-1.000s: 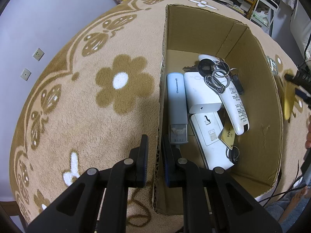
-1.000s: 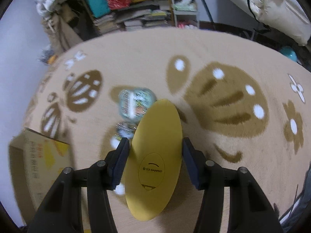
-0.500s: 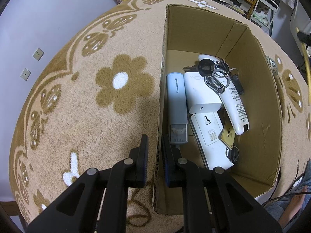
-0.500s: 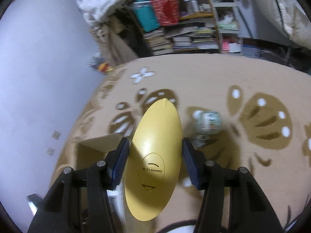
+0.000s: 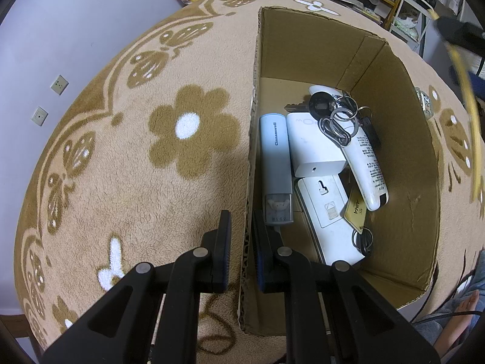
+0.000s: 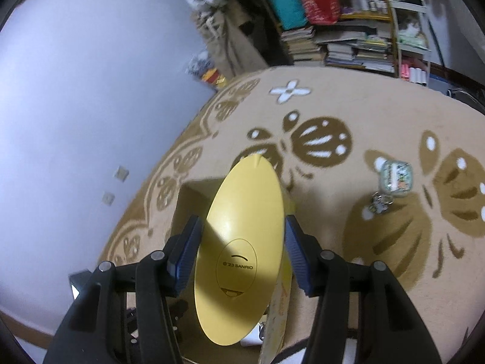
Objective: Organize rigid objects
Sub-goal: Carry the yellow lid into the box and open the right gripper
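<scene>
On the flower-patterned rug (image 5: 127,182) stands an open cardboard box (image 5: 406,200), and the left gripper (image 5: 242,242) is clenched on its near-left wall. Inside lie a pale blue case (image 5: 275,163), a white charger (image 5: 315,148), a white tube (image 5: 366,163) and a bunch of keys (image 5: 339,121) — all touching. The right gripper (image 6: 241,247) grasps a yellow oval plate (image 6: 242,236) by its edges, held above the box. A small glass jar (image 6: 395,177) sits on the rug well apart, toward the far-right edge.
</scene>
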`<action>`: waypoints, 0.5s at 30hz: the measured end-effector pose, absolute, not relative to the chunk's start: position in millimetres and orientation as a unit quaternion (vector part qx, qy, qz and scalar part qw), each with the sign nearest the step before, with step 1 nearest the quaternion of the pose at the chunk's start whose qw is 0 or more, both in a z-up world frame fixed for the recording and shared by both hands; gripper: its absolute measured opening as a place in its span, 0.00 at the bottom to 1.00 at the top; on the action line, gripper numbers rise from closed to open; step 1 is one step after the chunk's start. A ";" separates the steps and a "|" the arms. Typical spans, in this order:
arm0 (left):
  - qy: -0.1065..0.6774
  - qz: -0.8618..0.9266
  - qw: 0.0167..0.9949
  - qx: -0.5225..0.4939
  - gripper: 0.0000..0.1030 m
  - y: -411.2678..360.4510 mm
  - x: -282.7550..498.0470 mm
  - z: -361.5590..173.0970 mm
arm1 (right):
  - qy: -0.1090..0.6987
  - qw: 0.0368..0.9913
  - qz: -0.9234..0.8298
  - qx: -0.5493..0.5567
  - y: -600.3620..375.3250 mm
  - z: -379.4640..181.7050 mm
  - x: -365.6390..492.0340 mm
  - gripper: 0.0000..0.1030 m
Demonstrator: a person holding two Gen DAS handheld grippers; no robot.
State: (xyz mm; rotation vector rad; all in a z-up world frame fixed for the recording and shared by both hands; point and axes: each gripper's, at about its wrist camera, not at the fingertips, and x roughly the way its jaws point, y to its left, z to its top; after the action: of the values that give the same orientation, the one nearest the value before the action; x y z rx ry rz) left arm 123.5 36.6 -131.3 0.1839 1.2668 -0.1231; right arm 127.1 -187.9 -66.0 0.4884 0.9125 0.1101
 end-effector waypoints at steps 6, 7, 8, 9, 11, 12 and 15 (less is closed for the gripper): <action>0.591 -0.058 0.800 0.085 0.13 36.2 123.3 -131.3 | 0.477 0.852 0.078 0.200 -164.6 -89.2 137.6 0.57; 0.591 -0.058 0.800 0.085 0.13 36.0 123.3 -131.5 | 0.482 0.850 0.081 0.196 -162.5 -91.7 138.6 0.57; 0.591 -0.058 0.800 0.085 0.13 35.8 123.1 -131.6 | 0.487 0.848 0.085 0.191 -159.9 -95.3 139.7 0.57; 0.591 -0.058 0.800 0.085 0.13 35.8 123.2 -131.4 | 0.492 0.846 0.085 0.185 -157.5 -98.9 140.3 0.57; 0.591 -0.058 0.800 0.085 0.13 34.9 122.9 -131.6 | 0.500 0.844 0.085 0.176 -153.7 -104.7 141.5 0.57; 0.591 -0.058 0.800 0.086 0.13 35.4 123.3 -131.4 | 0.503 0.842 0.086 0.175 -152.4 -107.0 142.3 0.57; 0.591 -0.059 0.800 0.085 0.13 35.1 123.3 -131.4 | 0.508 0.838 0.091 0.176 -149.4 -112.6 143.7 0.57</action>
State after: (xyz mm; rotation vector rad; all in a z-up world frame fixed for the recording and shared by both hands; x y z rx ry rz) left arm 123.3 35.1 -131.4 0.1817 1.2680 -0.1260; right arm 143.7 -149.4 -112.6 0.3724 1.0737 0.1918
